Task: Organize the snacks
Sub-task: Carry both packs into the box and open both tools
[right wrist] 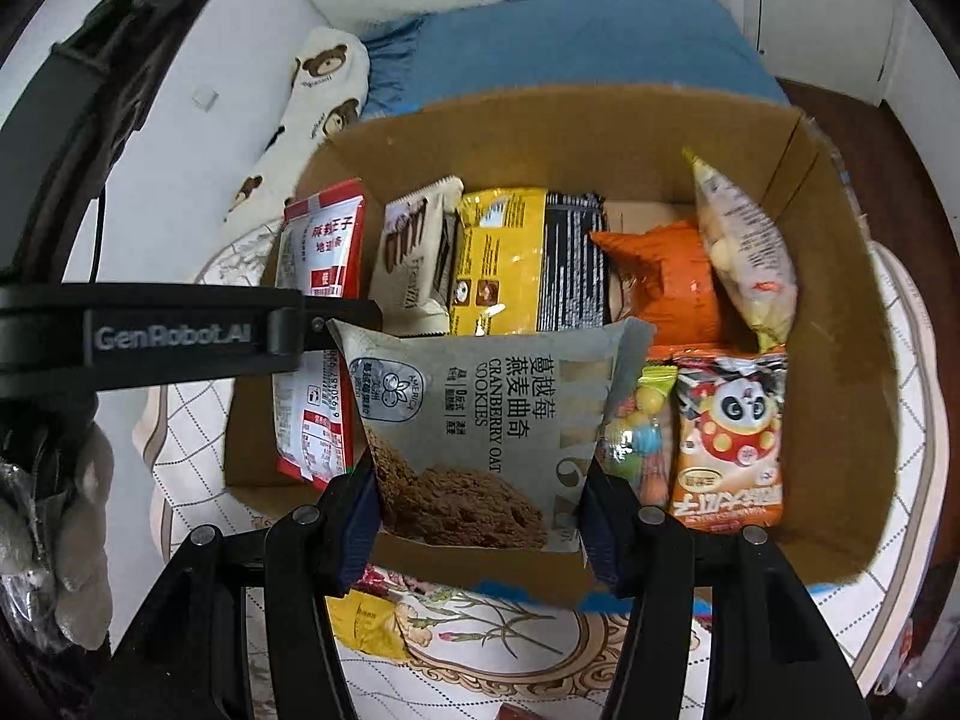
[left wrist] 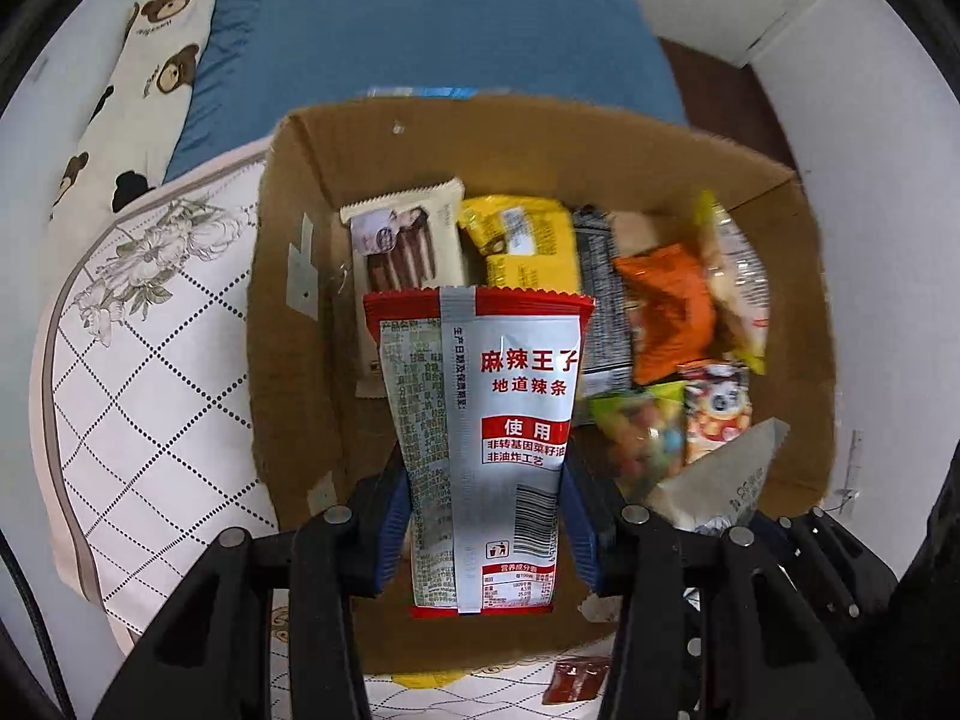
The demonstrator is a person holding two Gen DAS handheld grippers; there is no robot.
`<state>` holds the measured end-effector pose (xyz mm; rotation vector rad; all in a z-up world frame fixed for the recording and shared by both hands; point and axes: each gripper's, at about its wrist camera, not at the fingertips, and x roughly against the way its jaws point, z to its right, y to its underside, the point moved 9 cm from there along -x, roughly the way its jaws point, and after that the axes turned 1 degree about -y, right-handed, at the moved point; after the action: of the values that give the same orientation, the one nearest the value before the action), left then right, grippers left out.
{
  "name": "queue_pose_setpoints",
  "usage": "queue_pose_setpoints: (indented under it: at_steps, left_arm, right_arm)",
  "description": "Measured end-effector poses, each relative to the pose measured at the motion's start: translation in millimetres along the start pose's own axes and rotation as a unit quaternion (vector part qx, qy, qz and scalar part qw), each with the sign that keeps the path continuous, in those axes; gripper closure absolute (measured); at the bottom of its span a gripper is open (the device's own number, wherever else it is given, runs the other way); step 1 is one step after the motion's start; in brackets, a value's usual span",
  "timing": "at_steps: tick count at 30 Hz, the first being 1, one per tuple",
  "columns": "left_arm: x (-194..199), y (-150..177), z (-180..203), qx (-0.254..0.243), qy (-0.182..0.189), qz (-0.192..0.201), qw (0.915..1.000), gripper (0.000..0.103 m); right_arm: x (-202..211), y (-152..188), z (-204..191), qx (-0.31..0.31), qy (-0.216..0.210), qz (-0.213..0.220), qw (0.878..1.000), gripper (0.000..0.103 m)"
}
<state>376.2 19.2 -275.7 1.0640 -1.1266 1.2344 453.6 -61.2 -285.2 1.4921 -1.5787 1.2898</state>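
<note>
A cardboard box [left wrist: 804,312] [right wrist: 840,372] on a bed holds several snack packs: a wafer pack [left wrist: 402,240], a yellow pack [left wrist: 528,240], an orange bag [left wrist: 666,306], a panda pack [right wrist: 729,438]. My left gripper [left wrist: 486,516] is shut on a red and silver spicy-strip packet [left wrist: 480,420] and holds it over the box's left side; the packet also shows in the right wrist view [right wrist: 321,240]. My right gripper [right wrist: 480,516] is shut on a grey cranberry oat cookie pack [right wrist: 480,420], held over the box's near side. Its corner shows in the left wrist view [left wrist: 726,480].
The box rests on a quilted mattress pad [left wrist: 138,372]. A blue sheet [left wrist: 420,30] and a bear-print pillow [left wrist: 144,78] lie beyond it. A small red sachet [left wrist: 573,681] and a yellow pack [right wrist: 366,624] lie on the pad in front of the box.
</note>
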Motion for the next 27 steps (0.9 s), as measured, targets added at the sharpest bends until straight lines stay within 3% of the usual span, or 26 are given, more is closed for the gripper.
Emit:
queue_pose_setpoints:
  at_steps: [5,7,8,9,10,12,17,27]
  left_arm:
    - [-26,8,-10,0.003,-0.021,-0.027,0.9994,0.059]
    - [-35,12,-12,0.009,-0.017,-0.037,0.9991,0.052]
    - [-37,13,-13,0.013,-0.015,-0.039,0.999,0.05]
    - [-38,14,-14,0.017,-0.013,-0.039,0.999,0.038]
    - [-39,14,-15,0.017,-0.009,-0.038,0.9991,0.02]
    - [-39,15,-15,0.016,-0.009,-0.031,0.9994,0.012]
    - [-34,22,-15,0.02,-0.003,-0.018,0.9996,0.012]
    - [-9,41,-15,0.034,-0.001,0.048,0.9982,0.012]
  right_arm:
    - [-29,7,3,-0.002,-0.012,-0.038,0.999,0.041]
    - [-40,12,6,-0.008,-0.014,-0.058,0.998,0.039]
    - [-43,13,6,-0.009,-0.016,-0.063,0.998,0.033]
    - [-46,13,7,-0.01,-0.018,-0.068,0.997,0.027]
    - [-49,14,8,-0.012,-0.016,-0.071,0.997,0.015]
    - [-51,15,11,-0.013,-0.012,-0.072,0.997,0.008]
    - [-48,18,19,-0.013,0.0,-0.075,0.997,0.007]
    - [-3,20,57,-0.01,0.06,-0.015,0.998,0.006]
